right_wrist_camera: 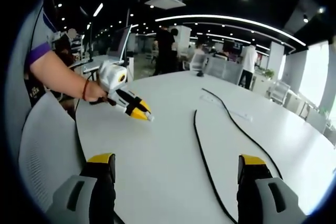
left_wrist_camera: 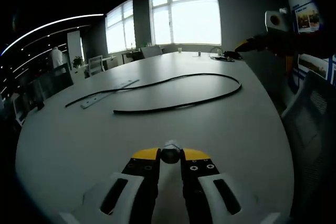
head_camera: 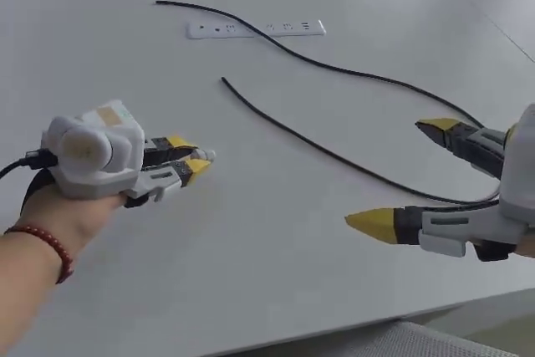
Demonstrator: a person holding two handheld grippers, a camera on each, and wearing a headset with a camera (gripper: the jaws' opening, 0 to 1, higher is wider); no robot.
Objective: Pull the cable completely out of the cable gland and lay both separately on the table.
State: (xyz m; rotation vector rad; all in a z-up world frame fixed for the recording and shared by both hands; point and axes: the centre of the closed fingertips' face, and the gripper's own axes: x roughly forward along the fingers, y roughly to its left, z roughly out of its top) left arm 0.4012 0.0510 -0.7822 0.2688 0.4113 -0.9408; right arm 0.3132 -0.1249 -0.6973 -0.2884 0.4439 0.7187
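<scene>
Left gripper (head_camera: 191, 155): lower left, jaws pinching the small grey gland (left_wrist_camera: 170, 151).
Right gripper (head_camera: 401, 175): lower right, jaws spread wide.
Cable (head_camera: 334, 155): black loop on the table (head_camera: 251, 248), from upper centre to the right gripper.
Room: bare tabletop between the grippers; near edge along the bottom.

Table (head_camera: 251, 273): bare white top across lower centre and upper left of the head view; open passage between left gripper (head_camera: 199, 156), clamped on the cable gland (head_camera: 209, 155) at middle left, and right gripper (head_camera: 386, 173), jaws spread wide, at lower right. Obstacles: black cable (head_camera: 284, 127), slanting from centre to right edge, looping back to top; flat power strip (head_camera: 251, 29), top centre, under the cable
</scene>
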